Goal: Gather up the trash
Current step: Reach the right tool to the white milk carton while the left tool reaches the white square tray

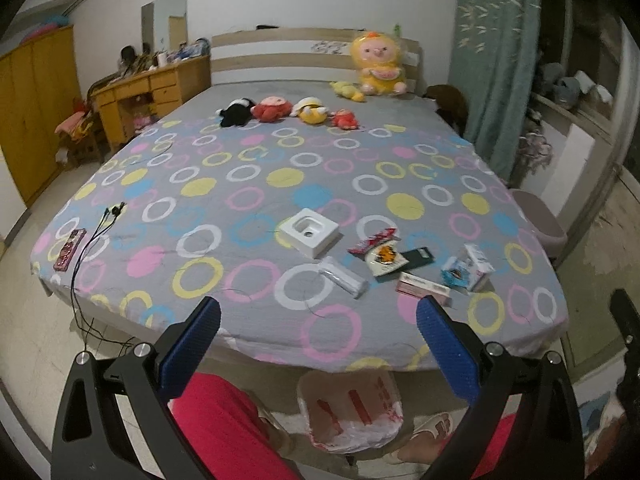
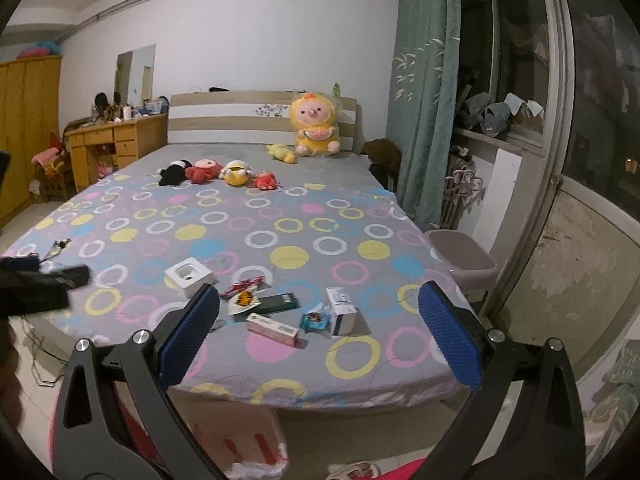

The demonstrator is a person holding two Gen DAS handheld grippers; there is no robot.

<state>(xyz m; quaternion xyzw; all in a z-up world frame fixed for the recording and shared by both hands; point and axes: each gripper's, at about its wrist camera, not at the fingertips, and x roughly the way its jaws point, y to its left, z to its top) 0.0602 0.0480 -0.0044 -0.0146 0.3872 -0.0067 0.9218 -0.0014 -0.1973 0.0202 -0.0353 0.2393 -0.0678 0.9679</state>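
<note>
- A yellow wooden wardrobe (image 1: 32,112) stands at the far left of the room, with a wooden desk (image 1: 148,88) of the same colour beside it, its tabletop crowded with small items too blurred to name.
- A wide bed (image 1: 280,184) fills the middle, covered by a grey sheet printed with pink, yellow, blue and white rings; a pale headboard (image 1: 280,56) stands against the white wall.
- On the bed's left edge lie a dark red patterned packet (image 1: 70,249) and a black cable (image 1: 100,232) that trails down to the floor.
- A row of small plush toys (image 1: 288,112) lies across the far part of the bed, and a large yellow plush (image 1: 378,66) in clear wrap sits against the headboard.
- The trash sits near the foot of the bed, right of centre: a white square box tray (image 1: 310,232), a clear plastic wrapper (image 1: 344,277), a red and orange snack wrapper (image 1: 380,250), a dark green card (image 1: 416,260), a pink carton (image 1: 424,288), a blue wrapper (image 1: 456,274) and a white carton (image 1: 480,266), all close together.
- On the floor below the bed's foot stands a bin lined with a white and red plastic bag (image 1: 352,412), between the person's pink-clad legs.
- A teal curtain (image 1: 492,64) hangs at the right, with a mauve stool (image 1: 540,216) just beside the bed and a window ledge beyond.
- The left tongs (image 1: 318,338) stand wide apart and hold nothing, over the bed's near edge.
- The right tongs (image 2: 318,334) are likewise spread and empty, framing the pink carton.
</note>
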